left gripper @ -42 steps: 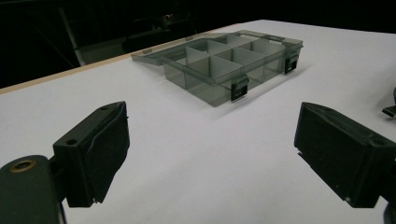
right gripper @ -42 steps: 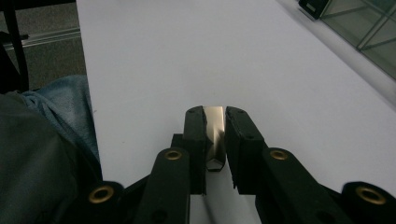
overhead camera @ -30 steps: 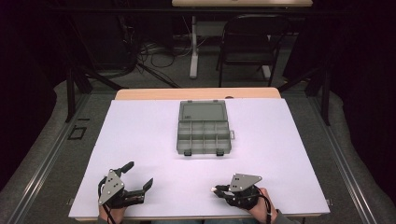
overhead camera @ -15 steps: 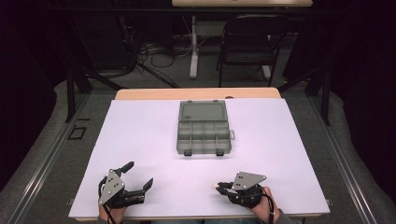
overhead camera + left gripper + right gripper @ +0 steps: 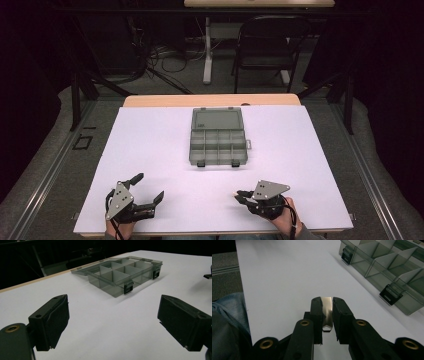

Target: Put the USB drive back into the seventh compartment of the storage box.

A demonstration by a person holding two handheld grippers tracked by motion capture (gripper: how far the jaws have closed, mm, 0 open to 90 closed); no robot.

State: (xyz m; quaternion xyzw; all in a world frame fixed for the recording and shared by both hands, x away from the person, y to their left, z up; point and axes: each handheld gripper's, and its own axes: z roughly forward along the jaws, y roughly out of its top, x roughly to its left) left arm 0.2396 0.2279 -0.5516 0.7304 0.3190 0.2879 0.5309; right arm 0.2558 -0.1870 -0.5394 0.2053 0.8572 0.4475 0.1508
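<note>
A grey see-through organizer box (image 5: pixel 218 145) lies open at the middle of the white table top (image 5: pixel 150 140), lid flat behind it, its several compartments bare. The box (image 5: pixel 120 275) stands ahead of my left gripper (image 5: pixel 112 322), whose jaws are wide apart with nothing between them. That left gripper (image 5: pixel 148 186) rests near the front left edge. My right gripper (image 5: pixel 240 195) lies near the front edge, pointing left. In the right gripper view it (image 5: pixel 327 301) is shut on a small shiny metal piece (image 5: pixel 327 312), with the box (image 5: pixel 387 265) to the upper right.
The white sheet ends at a wooden table edge (image 5: pixel 210 100) at the back. Beyond it stand a dark chair (image 5: pixel 267 45) and a table leg with cables on the floor. Blue cloth (image 5: pixel 227 312) of the person shows left of the right gripper.
The right gripper has shifted slightly to the right near the front edge. The left gripper and the box have stayed where they were.
</note>
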